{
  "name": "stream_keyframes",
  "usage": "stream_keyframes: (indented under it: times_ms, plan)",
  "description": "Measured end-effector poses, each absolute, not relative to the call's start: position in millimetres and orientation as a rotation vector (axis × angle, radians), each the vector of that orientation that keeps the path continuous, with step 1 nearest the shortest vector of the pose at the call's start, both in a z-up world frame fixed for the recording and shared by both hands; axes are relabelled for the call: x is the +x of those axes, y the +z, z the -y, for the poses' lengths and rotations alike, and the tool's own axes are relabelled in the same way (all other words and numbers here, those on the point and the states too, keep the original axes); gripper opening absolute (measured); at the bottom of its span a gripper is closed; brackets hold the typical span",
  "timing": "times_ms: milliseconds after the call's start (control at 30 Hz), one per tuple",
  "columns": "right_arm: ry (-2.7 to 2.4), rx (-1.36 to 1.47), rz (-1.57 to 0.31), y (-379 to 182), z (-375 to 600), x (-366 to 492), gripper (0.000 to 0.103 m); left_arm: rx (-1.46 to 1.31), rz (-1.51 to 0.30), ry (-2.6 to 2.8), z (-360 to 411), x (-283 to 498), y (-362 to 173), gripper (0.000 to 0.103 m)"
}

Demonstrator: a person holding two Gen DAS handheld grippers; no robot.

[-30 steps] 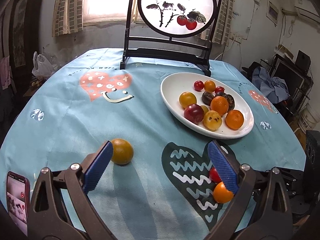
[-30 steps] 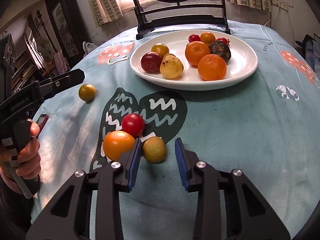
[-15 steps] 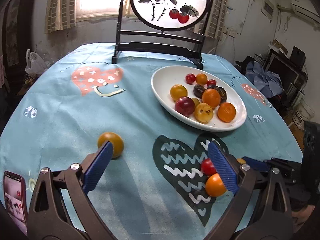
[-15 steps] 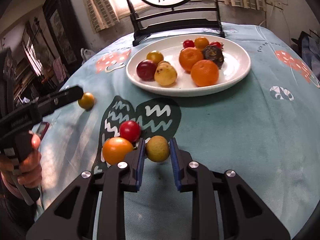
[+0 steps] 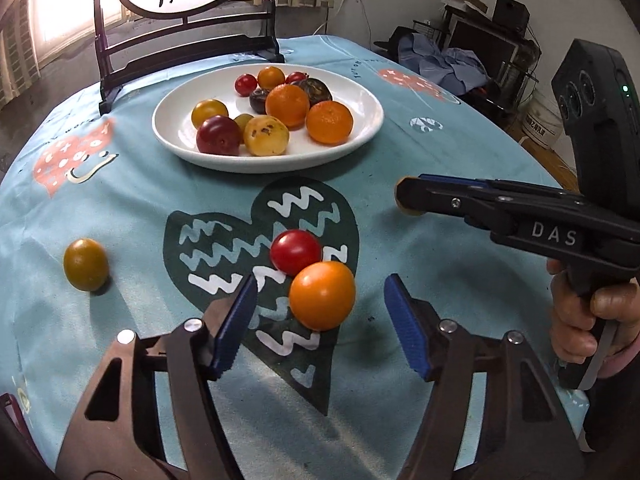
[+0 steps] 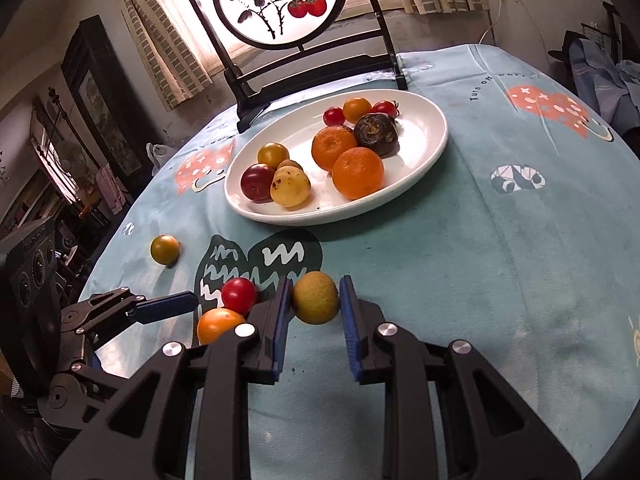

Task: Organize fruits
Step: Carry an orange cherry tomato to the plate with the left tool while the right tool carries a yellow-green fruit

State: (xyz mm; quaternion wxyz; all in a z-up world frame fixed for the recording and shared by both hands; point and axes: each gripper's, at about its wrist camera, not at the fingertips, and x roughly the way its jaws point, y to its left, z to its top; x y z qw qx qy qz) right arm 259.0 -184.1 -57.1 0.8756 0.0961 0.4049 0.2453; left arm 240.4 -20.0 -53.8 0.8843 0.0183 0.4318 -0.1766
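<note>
Soft blue printed cloth (image 5: 400, 160) covers my round surface. My right tongs (image 6: 314, 312) clamp a matte, yellowish round fruit (image 6: 315, 297), lifted near a glossy white oval plate (image 6: 434, 136) of oranges, plums and tomatoes. My left tongs (image 5: 320, 322) gape apart around a smooth orange tomato (image 5: 322, 295), touching a shiny red one (image 5: 295, 251).

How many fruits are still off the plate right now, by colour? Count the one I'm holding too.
Red: 1, the red tomato
Orange: 1, the orange tomato
Yellowish: 2, the olive tomato on the cloth and the yellow fruit in the right gripper
Total: 4 off the plate
</note>
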Motion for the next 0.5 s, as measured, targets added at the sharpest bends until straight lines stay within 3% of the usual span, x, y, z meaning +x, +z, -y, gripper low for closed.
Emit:
stream_keyframes:
  times_ms: [167,267,500]
  plan:
    - [0.513,0.197,-0.841,-56.0,183.2,258.3,0.025,0.035,-0.929,-0.362,21.1,244.1,-62.8,0.051]
    - [0.511,0.198,-0.838,-55.3,183.5,257.9,0.025,0.039,-0.939,-0.359,22.1,245.1,-65.6,0.050]
    - [0.496,0.196,-0.837,-56.1,185.6,258.2,0.025,0.045,-0.939,-0.368,24.5,246.6,-67.3,0.037]
